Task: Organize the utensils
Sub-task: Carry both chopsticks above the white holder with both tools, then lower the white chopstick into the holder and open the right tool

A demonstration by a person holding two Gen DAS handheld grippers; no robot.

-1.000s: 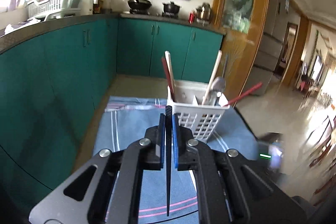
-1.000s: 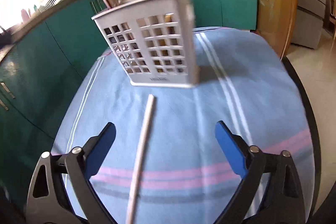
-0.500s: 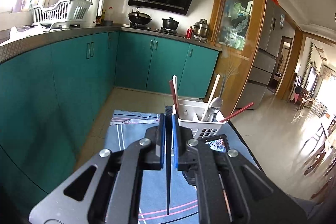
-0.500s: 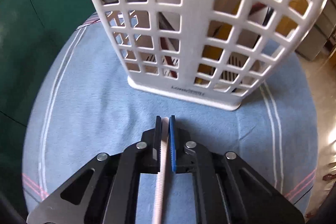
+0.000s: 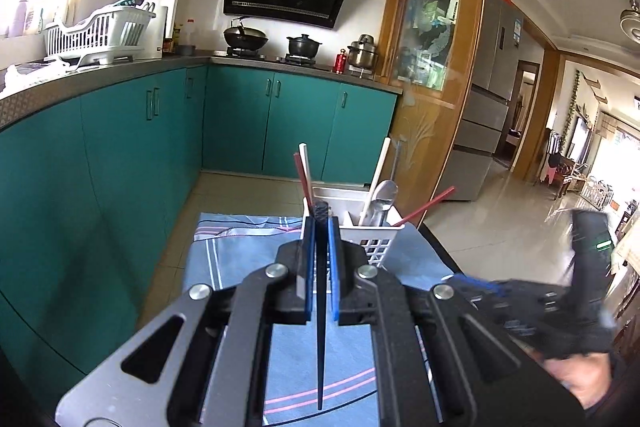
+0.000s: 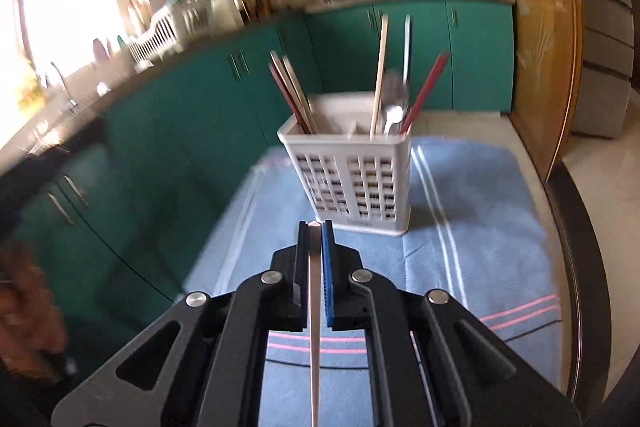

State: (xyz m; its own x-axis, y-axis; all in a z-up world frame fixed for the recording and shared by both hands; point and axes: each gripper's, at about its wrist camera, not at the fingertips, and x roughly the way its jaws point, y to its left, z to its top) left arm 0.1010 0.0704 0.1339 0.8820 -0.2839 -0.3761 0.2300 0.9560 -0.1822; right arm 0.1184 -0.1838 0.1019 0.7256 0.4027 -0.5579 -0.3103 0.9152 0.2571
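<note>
While both grippers are loaded, the white slotted plastic utensil caddy (image 6: pixel 352 183) stands on the blue striped cloth (image 6: pixel 480 227) ahead. Left gripper (image 5: pixel 319 227) fingers pinch a black chopstick (image 5: pixel 320 327); right gripper (image 6: pixel 315 227) fingers pinch a pale cream chopstick (image 6: pixel 314 327). Risk, judged: each stick is held near one end, so it may pivot in the pads and catch the caddy rim, tipping the light caddy.

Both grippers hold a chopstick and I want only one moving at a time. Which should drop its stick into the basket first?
Probably the left gripper. Its black chopstick tip sits right at the white plastic lattice basket rim. The right gripper, clamping a pale cream chopstick, is farther back over the blue striped cloth, its view motion-blurred.
</note>
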